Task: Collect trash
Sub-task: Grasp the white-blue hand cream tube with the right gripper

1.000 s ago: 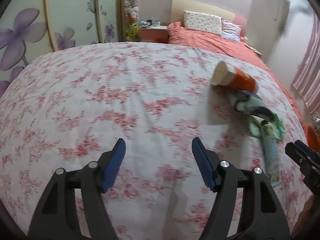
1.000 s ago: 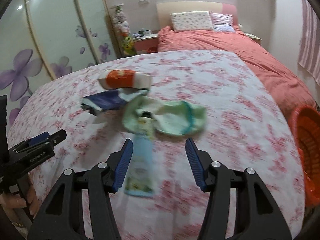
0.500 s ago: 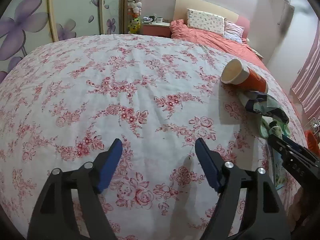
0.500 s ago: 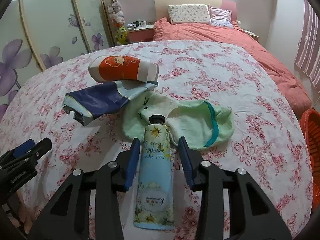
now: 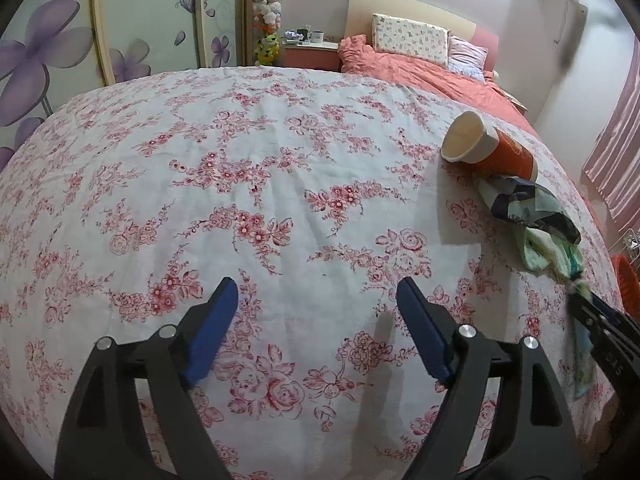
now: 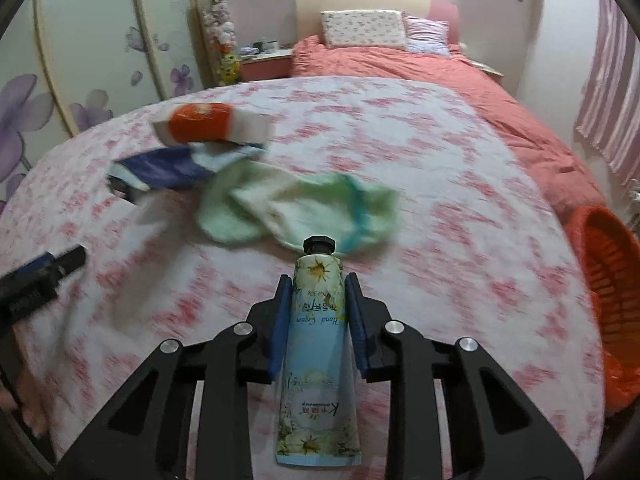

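My right gripper (image 6: 319,286) is shut on a light-blue hand cream tube (image 6: 318,344) with a black cap, held just above the floral bedspread. Beyond it lie a pale green sock (image 6: 296,208), a dark blue wrapper (image 6: 168,166) and an orange-and-white paper cup (image 6: 208,122) on its side. In the left wrist view the cup (image 5: 486,146), the wrapper (image 5: 524,204) and the sock (image 5: 548,252) lie at the right. My left gripper (image 5: 314,308) is open and empty over bare bedspread, left of the trash.
An orange basket (image 6: 608,276) stands off the bed's right edge. A red-covered bed (image 6: 420,64) with pillows lies behind, and a nightstand (image 5: 310,54) by the flowered wardrobe doors (image 5: 60,48). The left gripper shows at the left edge of the right wrist view (image 6: 40,270).
My right gripper moved forward around the tube, shut on it and lifted it off the sock's edge. My left gripper stayed open and shifted slightly.
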A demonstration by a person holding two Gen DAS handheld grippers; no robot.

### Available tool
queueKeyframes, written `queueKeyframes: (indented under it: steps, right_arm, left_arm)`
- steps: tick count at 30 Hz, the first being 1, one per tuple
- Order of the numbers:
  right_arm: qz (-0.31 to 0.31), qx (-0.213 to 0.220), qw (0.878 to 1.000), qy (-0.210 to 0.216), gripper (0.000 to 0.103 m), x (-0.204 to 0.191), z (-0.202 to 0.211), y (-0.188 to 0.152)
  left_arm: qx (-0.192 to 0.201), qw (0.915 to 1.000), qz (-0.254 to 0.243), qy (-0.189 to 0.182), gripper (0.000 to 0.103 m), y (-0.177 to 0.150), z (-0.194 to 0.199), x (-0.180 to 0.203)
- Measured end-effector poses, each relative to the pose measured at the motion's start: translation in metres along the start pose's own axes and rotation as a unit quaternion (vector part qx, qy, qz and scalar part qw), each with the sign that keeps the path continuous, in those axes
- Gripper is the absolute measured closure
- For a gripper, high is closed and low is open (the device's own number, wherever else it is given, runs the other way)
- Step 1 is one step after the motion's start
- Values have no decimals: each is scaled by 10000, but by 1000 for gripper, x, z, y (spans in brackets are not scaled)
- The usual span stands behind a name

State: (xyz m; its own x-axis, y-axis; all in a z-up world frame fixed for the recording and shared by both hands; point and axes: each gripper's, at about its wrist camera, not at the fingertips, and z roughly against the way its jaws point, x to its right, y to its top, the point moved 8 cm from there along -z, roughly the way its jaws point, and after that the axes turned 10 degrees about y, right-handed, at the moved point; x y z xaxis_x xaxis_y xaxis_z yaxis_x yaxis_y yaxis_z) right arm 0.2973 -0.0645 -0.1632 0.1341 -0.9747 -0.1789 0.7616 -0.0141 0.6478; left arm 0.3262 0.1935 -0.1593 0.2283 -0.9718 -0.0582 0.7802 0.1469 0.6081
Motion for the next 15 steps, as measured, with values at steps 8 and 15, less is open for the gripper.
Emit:
queueKeyframes:
  steps: [8, 15]
  right_arm:
    - [-577, 86, 9953, -767, 75, 86, 13, 3]
    - [-773, 97, 9944, -713, 75, 100, 11, 3]
  left_arm:
    - [137, 9998, 4, -161, 21, 3, 10, 8]
    - [779, 9943, 75, -727, 13, 35, 62, 46]
